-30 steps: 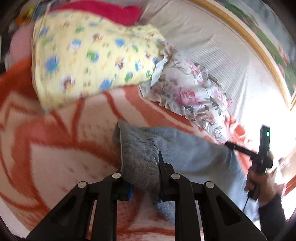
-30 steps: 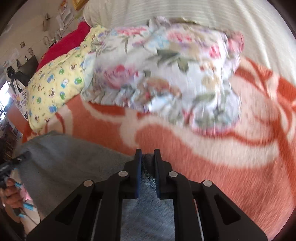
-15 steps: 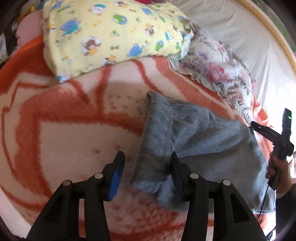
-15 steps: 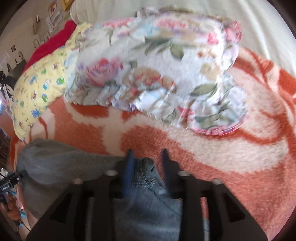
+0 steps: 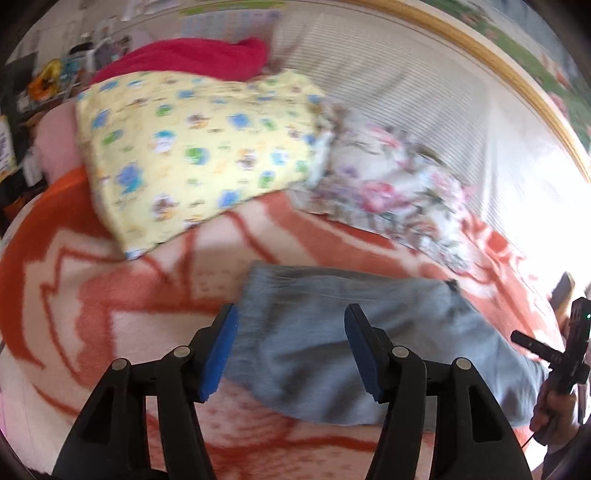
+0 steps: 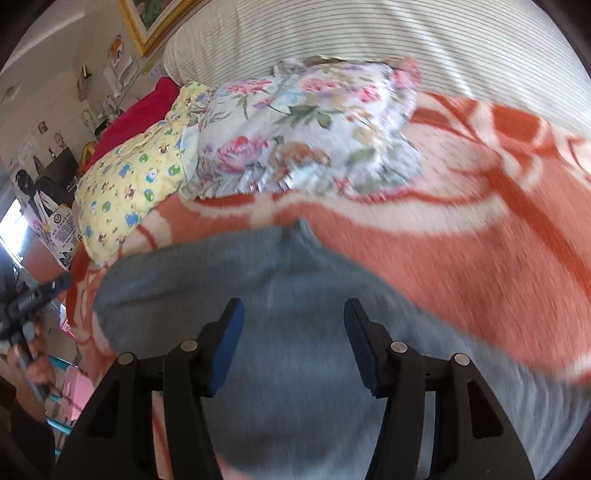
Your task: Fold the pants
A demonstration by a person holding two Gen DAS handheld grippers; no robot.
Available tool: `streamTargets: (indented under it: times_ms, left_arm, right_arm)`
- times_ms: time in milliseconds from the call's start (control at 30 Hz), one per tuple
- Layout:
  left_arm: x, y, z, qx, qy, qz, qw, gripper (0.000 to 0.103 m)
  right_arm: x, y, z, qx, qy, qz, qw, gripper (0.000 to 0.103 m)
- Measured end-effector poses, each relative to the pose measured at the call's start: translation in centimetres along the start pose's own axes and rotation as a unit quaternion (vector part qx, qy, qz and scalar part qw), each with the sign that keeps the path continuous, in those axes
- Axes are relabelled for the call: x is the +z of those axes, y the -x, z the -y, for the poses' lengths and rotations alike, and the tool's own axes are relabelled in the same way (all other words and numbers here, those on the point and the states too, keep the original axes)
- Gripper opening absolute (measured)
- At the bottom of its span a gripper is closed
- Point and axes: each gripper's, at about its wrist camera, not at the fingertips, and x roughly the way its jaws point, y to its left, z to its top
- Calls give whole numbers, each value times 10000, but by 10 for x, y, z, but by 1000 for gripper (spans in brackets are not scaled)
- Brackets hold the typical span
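The grey-blue pants [image 5: 343, 339] lie folded flat on the orange and white blanket [image 5: 110, 295]. My left gripper [image 5: 291, 350] is open and empty, its blue pads on either side of the near left end of the pants, above them. My right gripper [image 6: 293, 347] is open and empty over the other end of the pants [image 6: 288, 306]. In the left wrist view the right gripper [image 5: 565, 354] shows in a hand at the far right edge. In the right wrist view the left gripper [image 6: 33, 295] shows at the far left.
A yellow patterned pillow [image 5: 192, 155] and a floral pillow [image 5: 388, 184] lie behind the pants. A red cushion [image 5: 192, 59] sits behind them. A striped white headboard cushion [image 6: 369, 33] runs along the back. Room clutter stands past the bed's left edge [image 6: 44, 206].
Both grippers have opened fully and let go of the pants, then pulled back. The pants now lie on the blanket, free of both.
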Motion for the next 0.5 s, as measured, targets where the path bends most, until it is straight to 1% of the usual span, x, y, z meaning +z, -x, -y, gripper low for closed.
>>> streamTargets:
  times_ms: [100,233,367,467,500]
  left_arm:
    - [-5,-11,35,-240,-334,-143,9991,61]
    - [-18,-29,87,-669,-730,-384,9943,61]
    - [-32,-43,138,-1083,-1170,-640,9851,61]
    - [-41,-53,177,-1397,-1475,-868,9753,61]
    - [-46,-58,194,-1512,-1601,-959,9707,62]
  right_arm:
    - [-25,24,16,-117,-290,-2,9995,59]
    - [-50,56,37,-285,-673,133,9972,59]
    - [-76,90,62,-496,-1051,316,9927,59]
    - [-96,114,82,-669,-1372,468,9872,59]
    - [-103,122,87,-729,-1472,500,9852,59]
